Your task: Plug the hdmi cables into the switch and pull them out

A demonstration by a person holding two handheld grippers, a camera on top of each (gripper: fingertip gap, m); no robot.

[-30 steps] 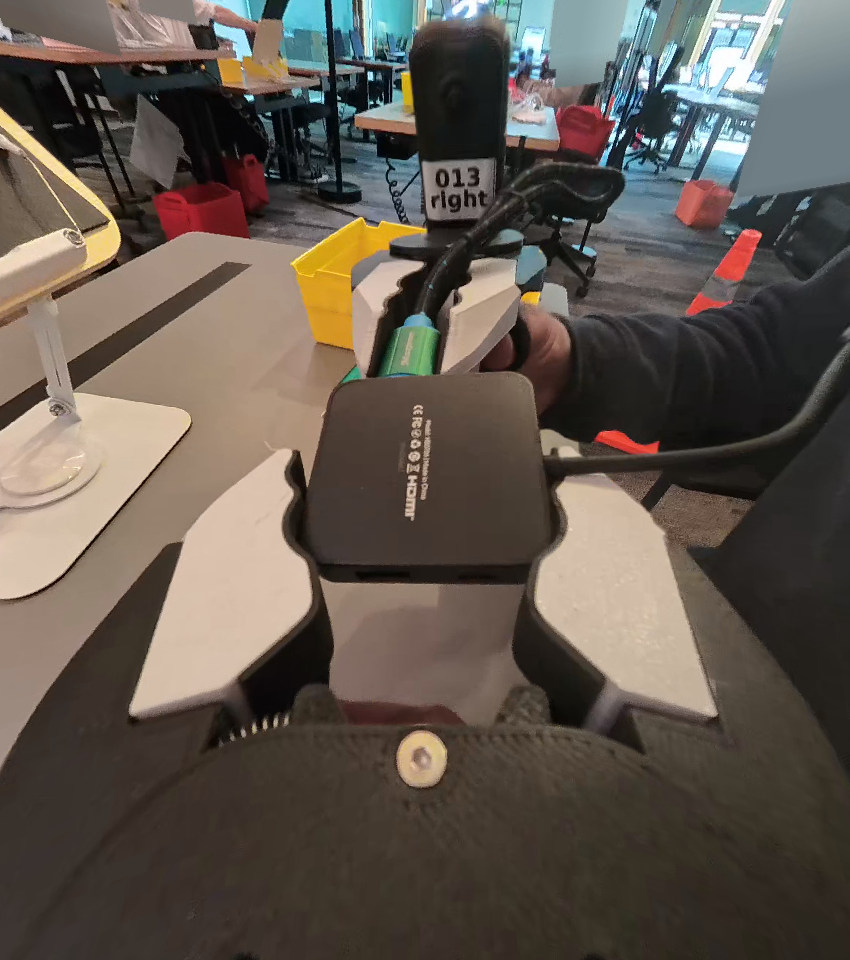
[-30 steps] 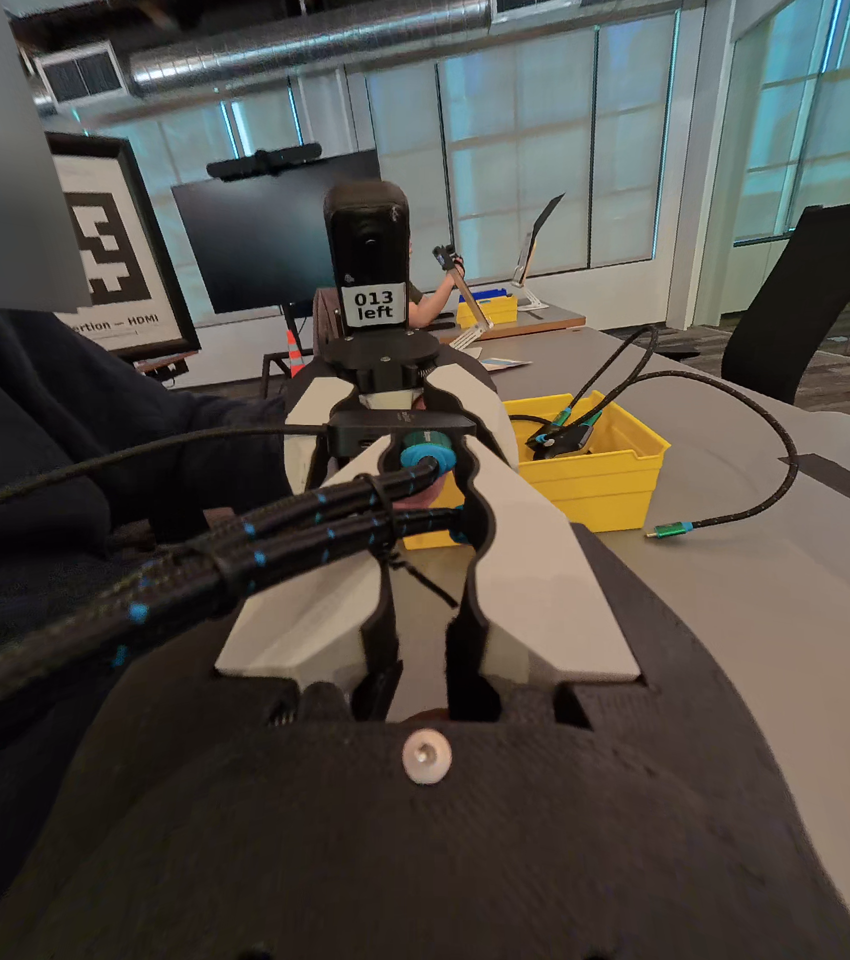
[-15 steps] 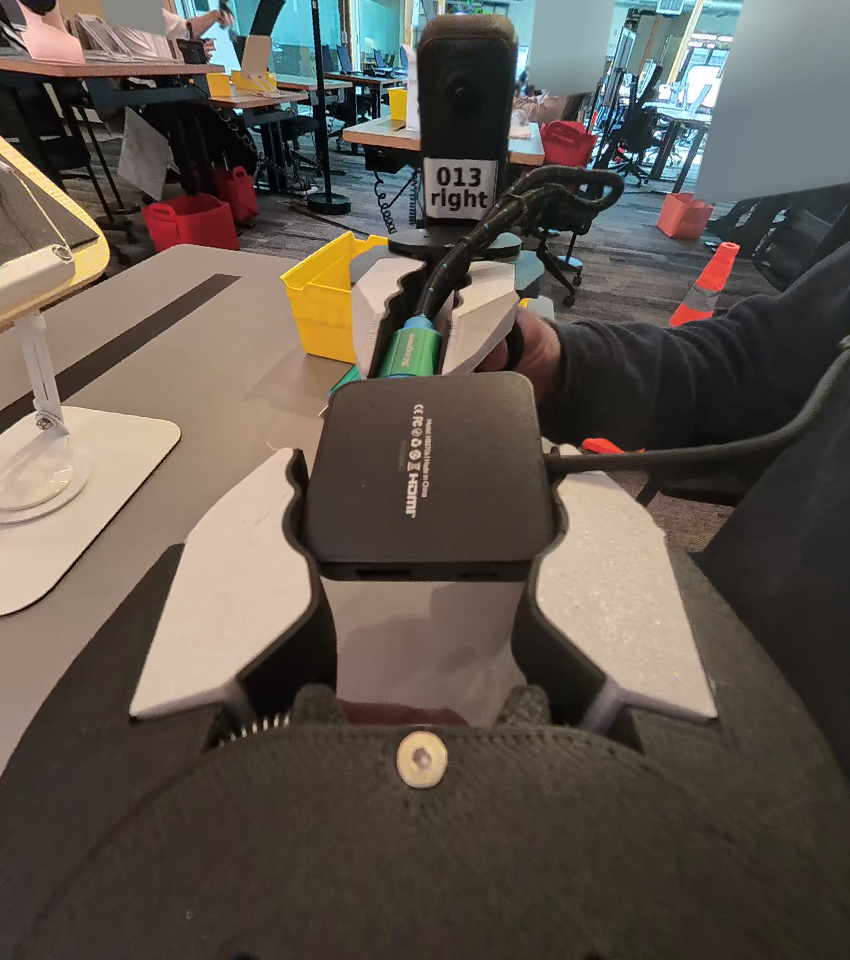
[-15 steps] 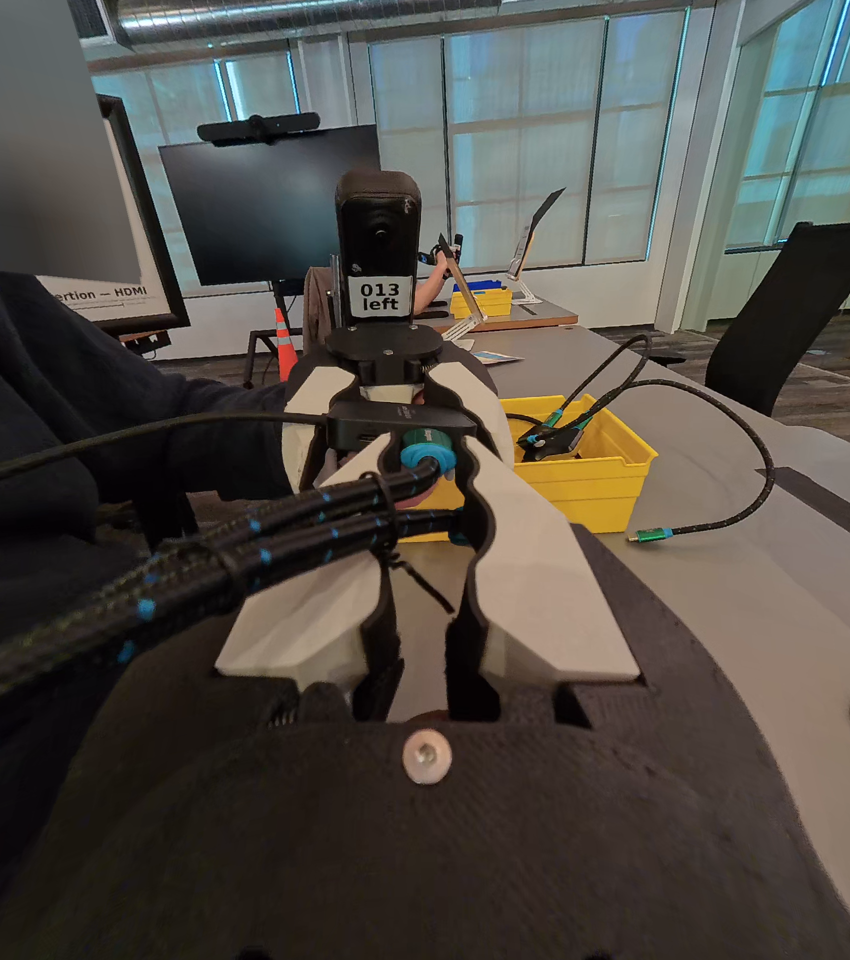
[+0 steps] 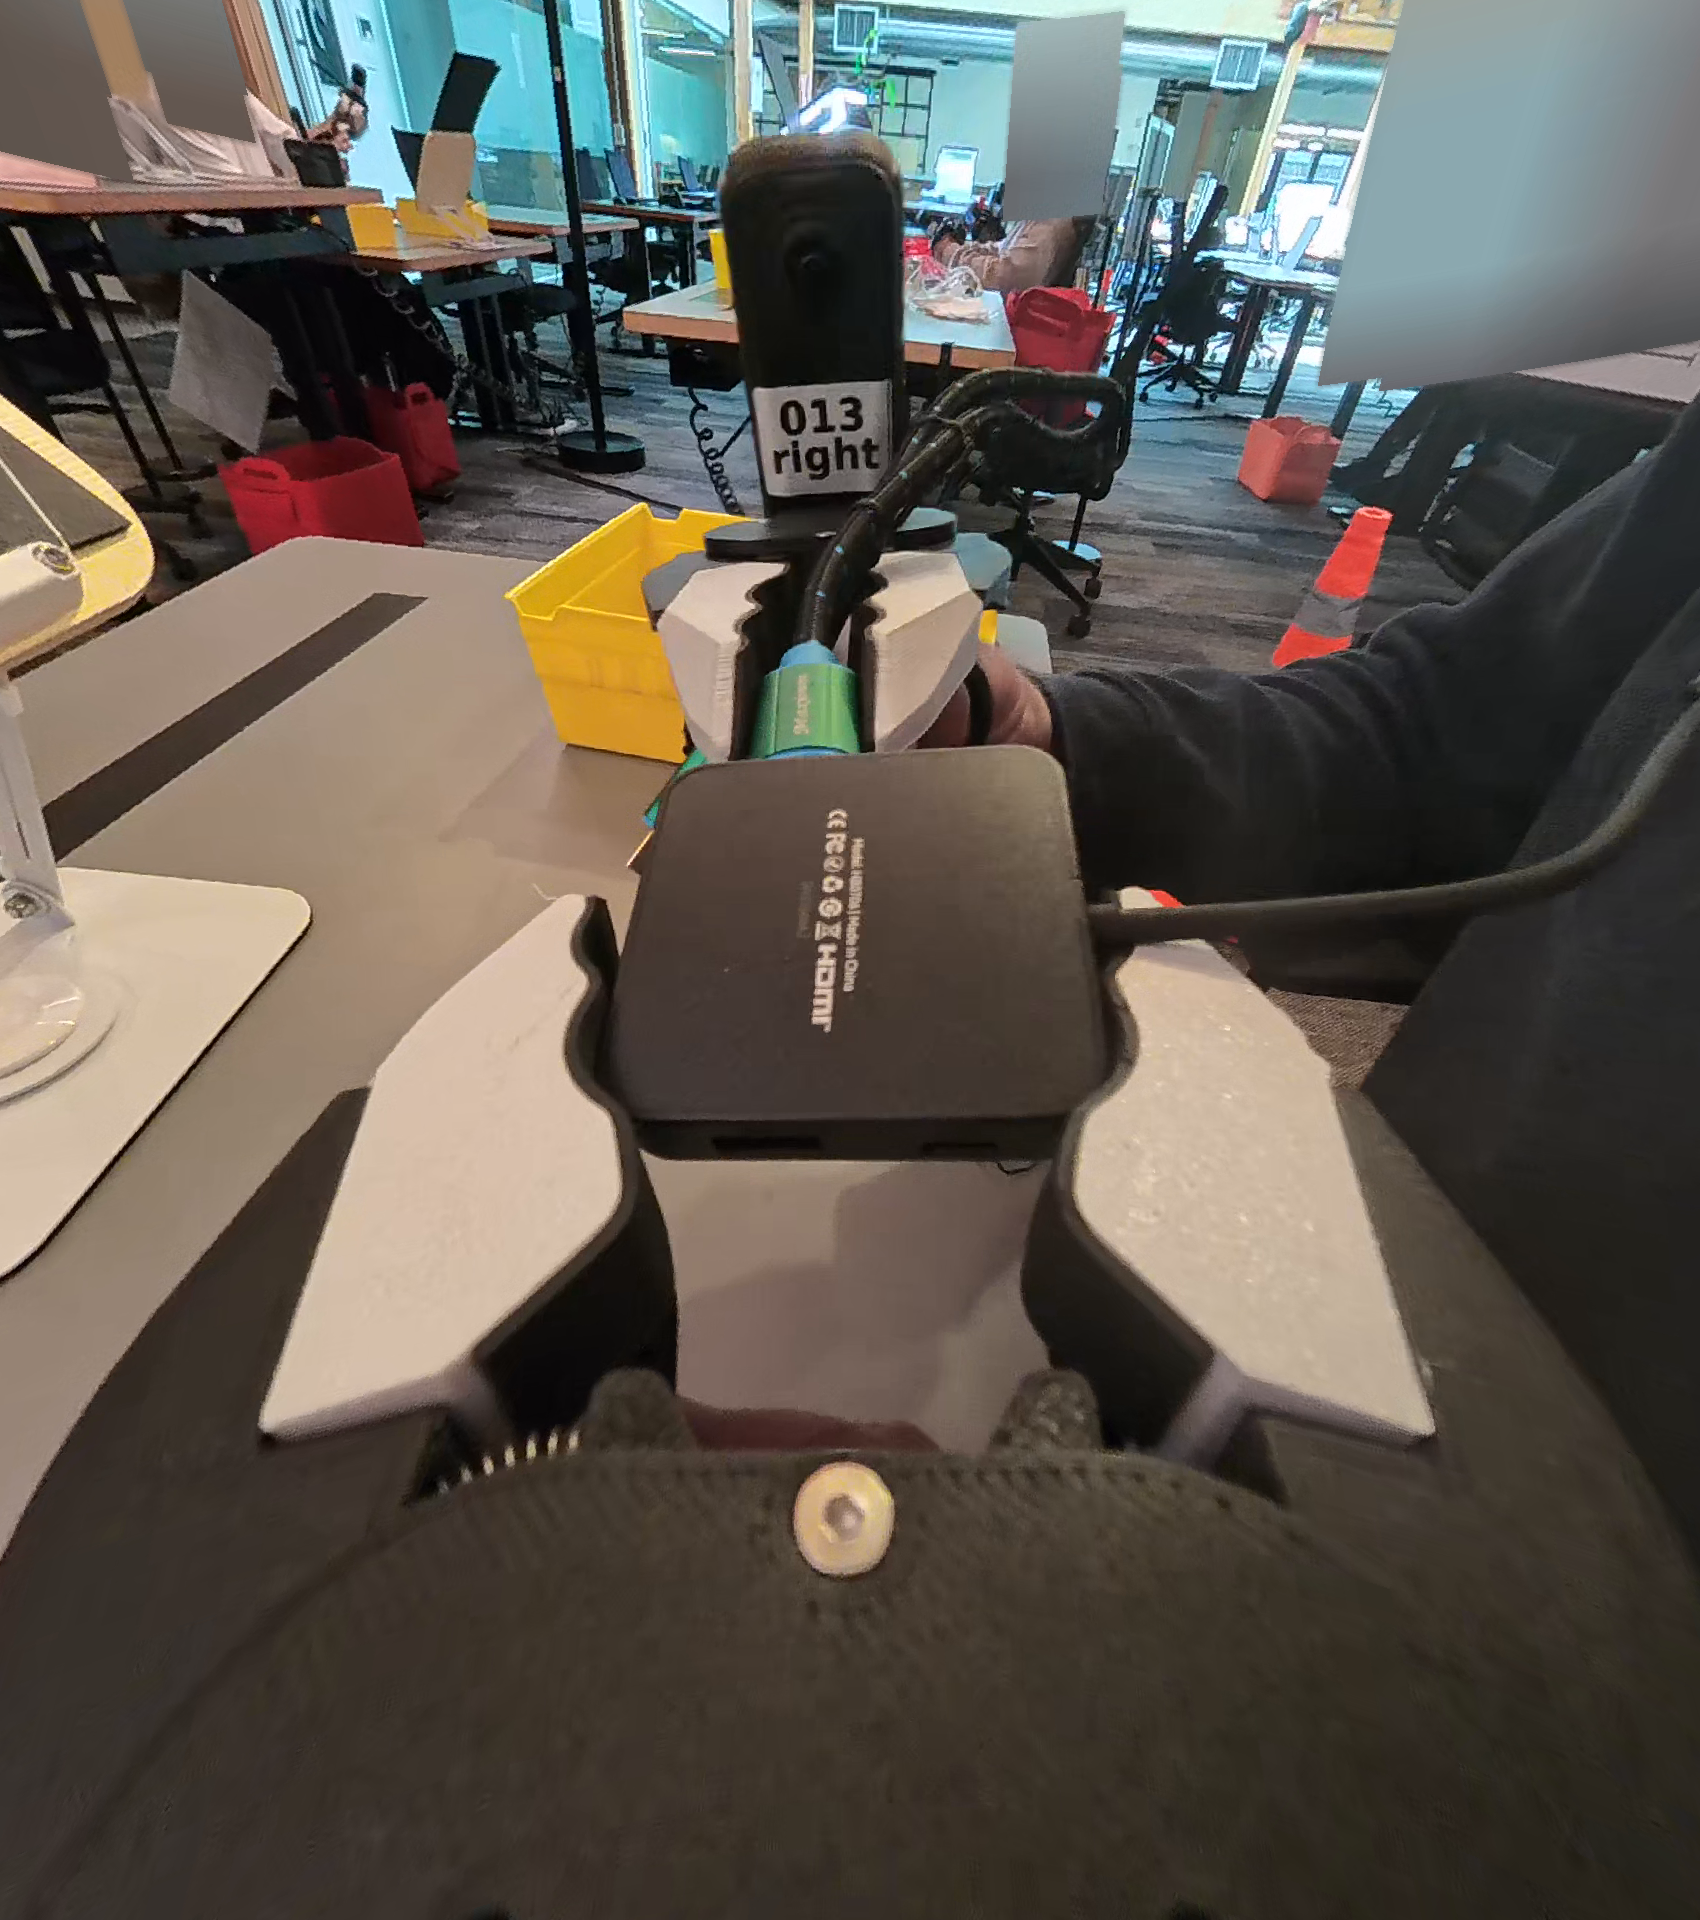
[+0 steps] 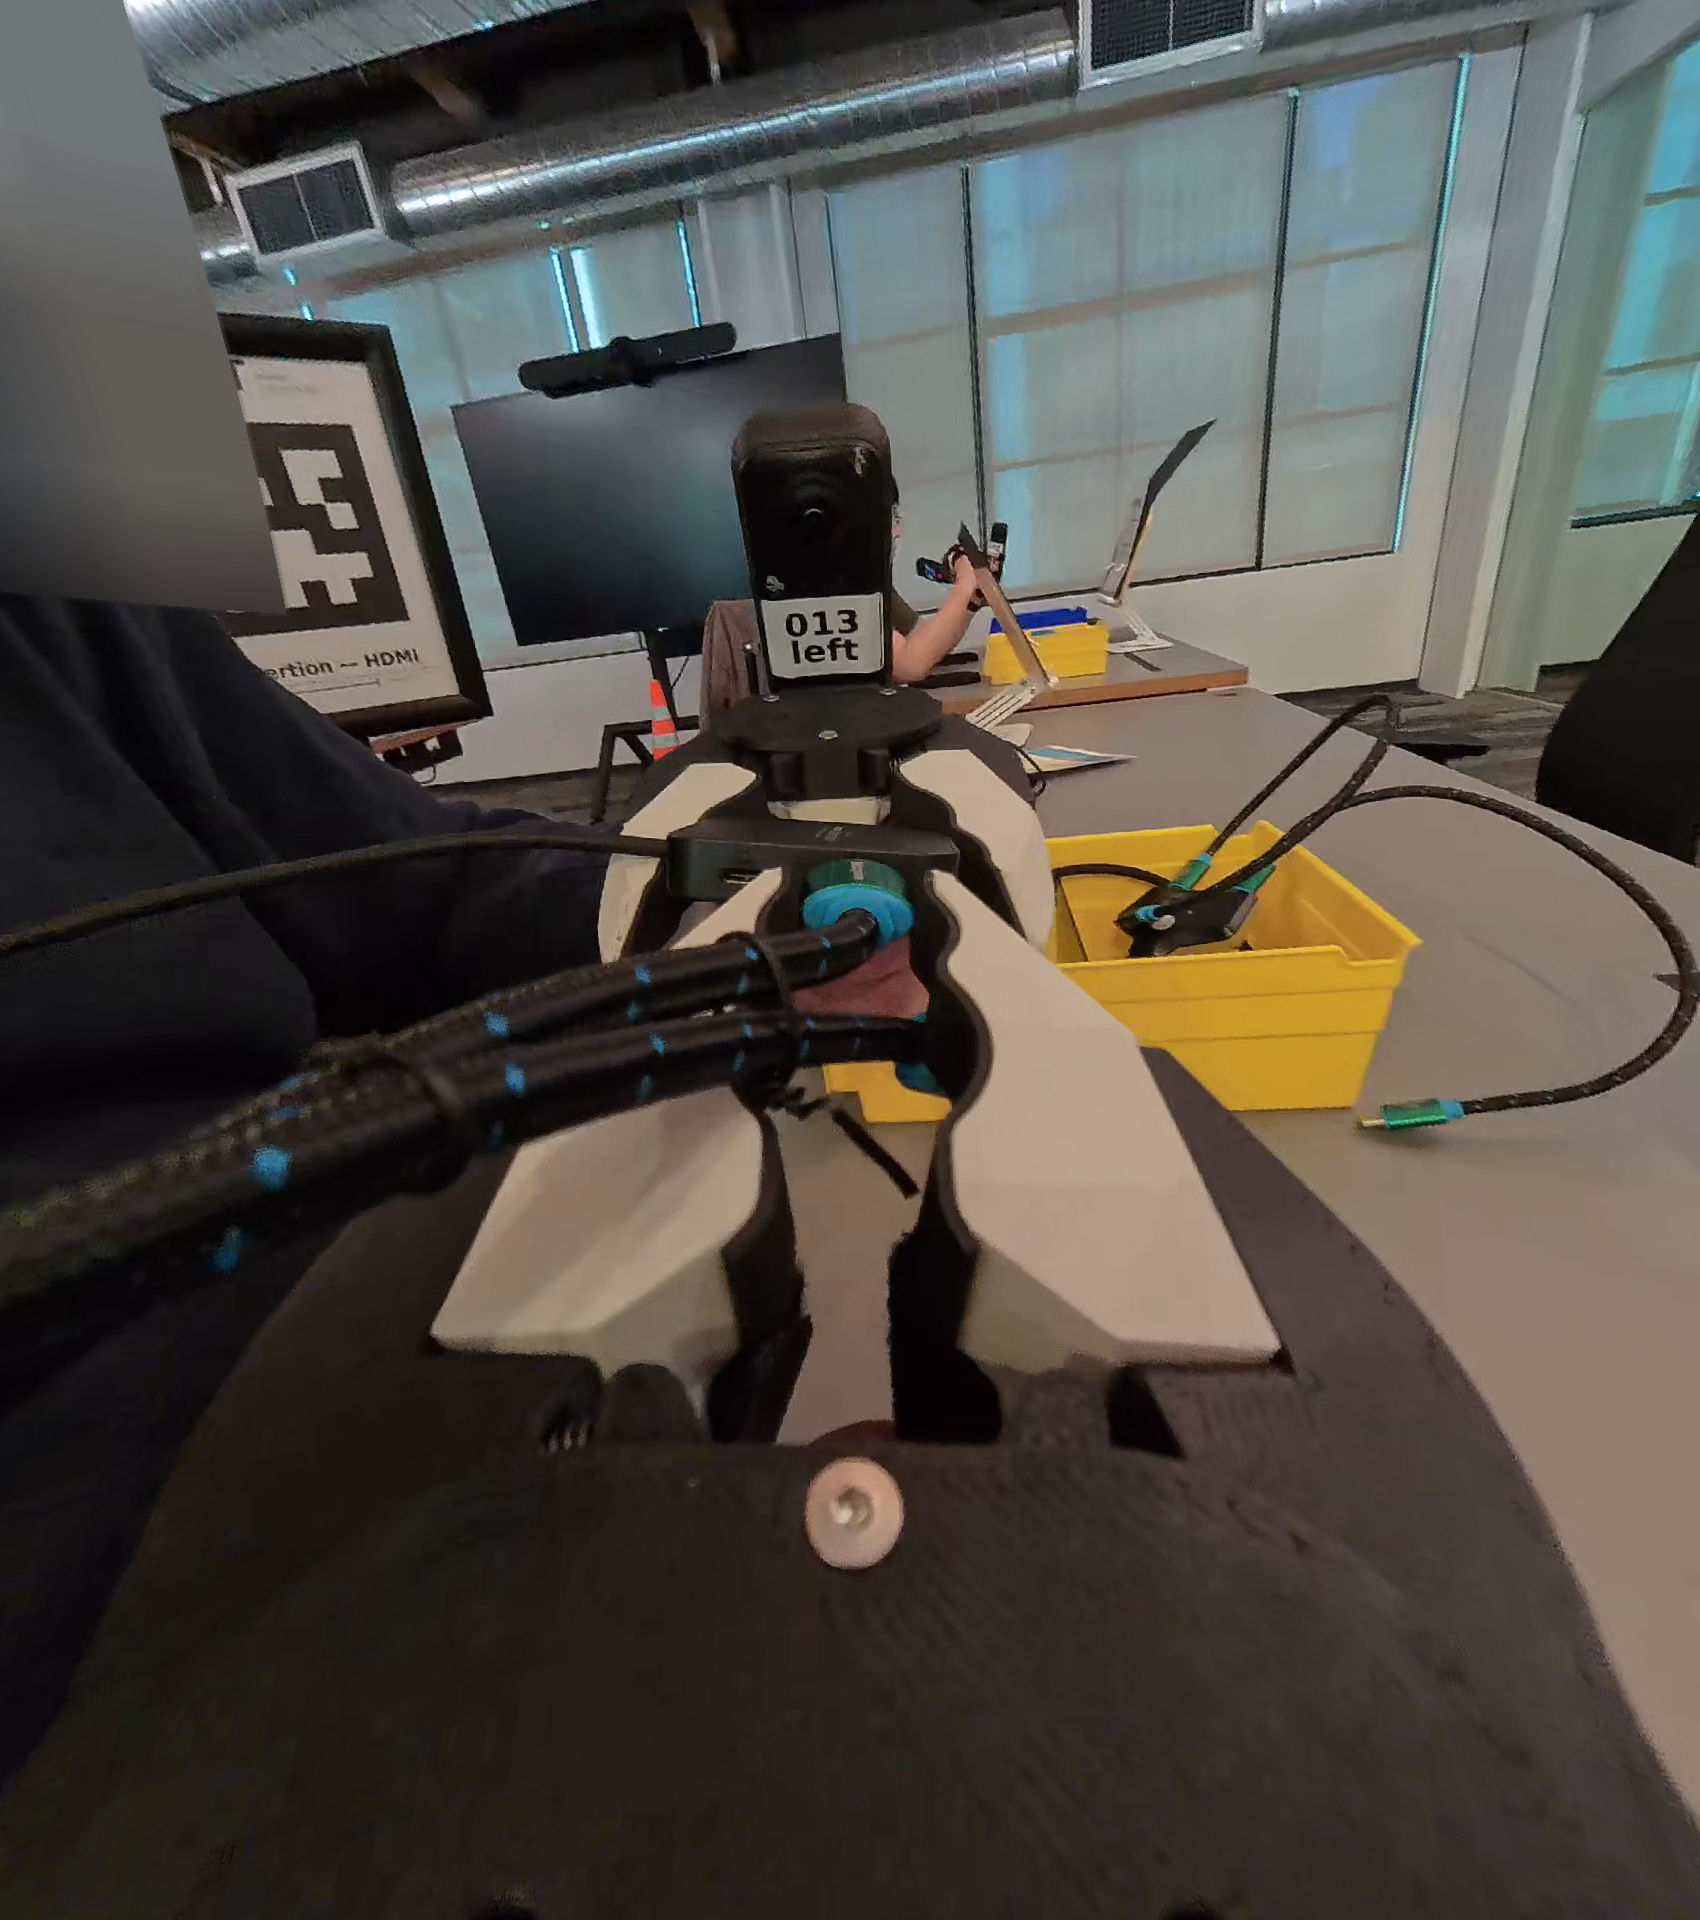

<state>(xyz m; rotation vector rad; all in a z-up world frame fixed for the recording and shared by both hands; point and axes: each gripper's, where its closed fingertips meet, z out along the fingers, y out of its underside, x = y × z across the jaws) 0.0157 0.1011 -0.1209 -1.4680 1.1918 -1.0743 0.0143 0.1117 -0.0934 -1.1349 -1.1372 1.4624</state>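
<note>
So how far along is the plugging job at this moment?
Done: the left claw is shut on the black switch, held above the table. In hand: the right claw grips the green plug at the switch's far edge; whether it is seated cannot be told. Left: another green-tipped cable lies loose by the yellow bin, unplugged.

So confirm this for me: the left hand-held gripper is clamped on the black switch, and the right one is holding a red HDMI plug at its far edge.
One detail is wrong: the plug is green, not red. The left wrist view shows the left hand-held gripper clamped on the black switch, with the right hand-held gripper holding a green HDMI plug at its far edge.
</note>
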